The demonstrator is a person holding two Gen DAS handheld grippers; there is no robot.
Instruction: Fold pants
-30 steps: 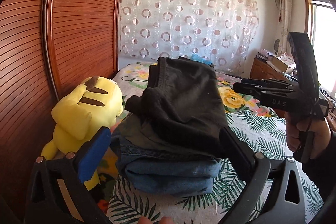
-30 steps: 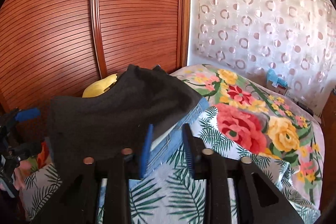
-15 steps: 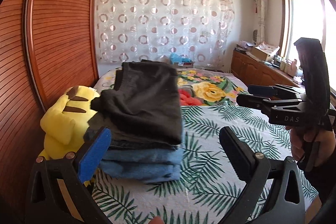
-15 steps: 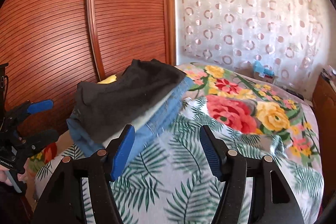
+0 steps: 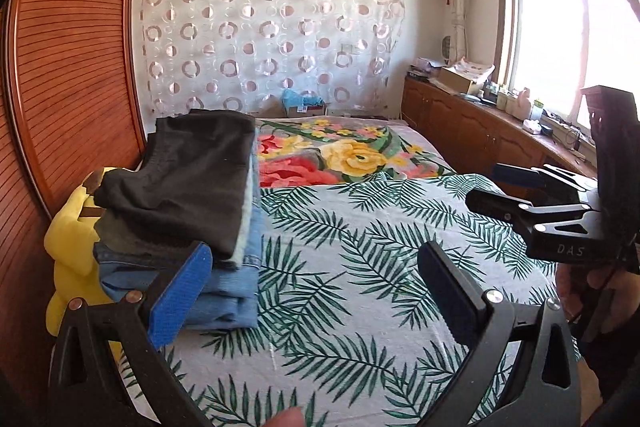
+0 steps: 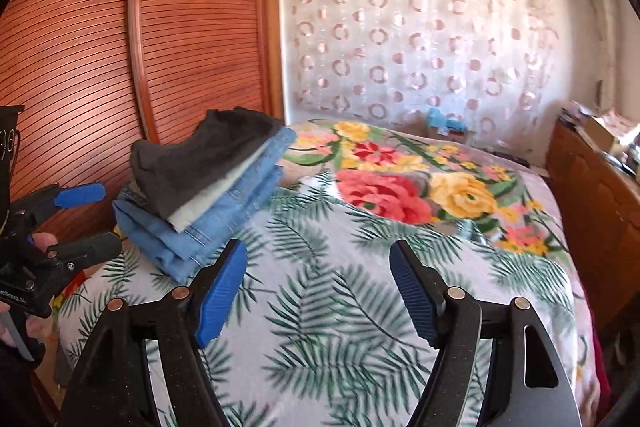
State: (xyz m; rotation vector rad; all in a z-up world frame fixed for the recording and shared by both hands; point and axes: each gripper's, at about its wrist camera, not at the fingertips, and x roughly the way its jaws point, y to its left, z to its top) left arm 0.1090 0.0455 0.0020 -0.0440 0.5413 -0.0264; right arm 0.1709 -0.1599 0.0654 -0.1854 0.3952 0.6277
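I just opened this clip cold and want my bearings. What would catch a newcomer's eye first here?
Probably the stack of folded pants, dark pair on top of blue jeans, at the bed's edge beside the slatted wooden wardrobe, with a yellow plush toy tucked against it. Next, the loud bedspread of palm leaves and big flowers. Both grippers, left and right, are empty; the right's jaws are opening.

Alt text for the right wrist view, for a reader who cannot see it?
Folded pants, dark pairs atop blue denim, sit stacked on a leaf-print bedspread by a wooden wardrobe. The right tongs are opening with nothing between them.
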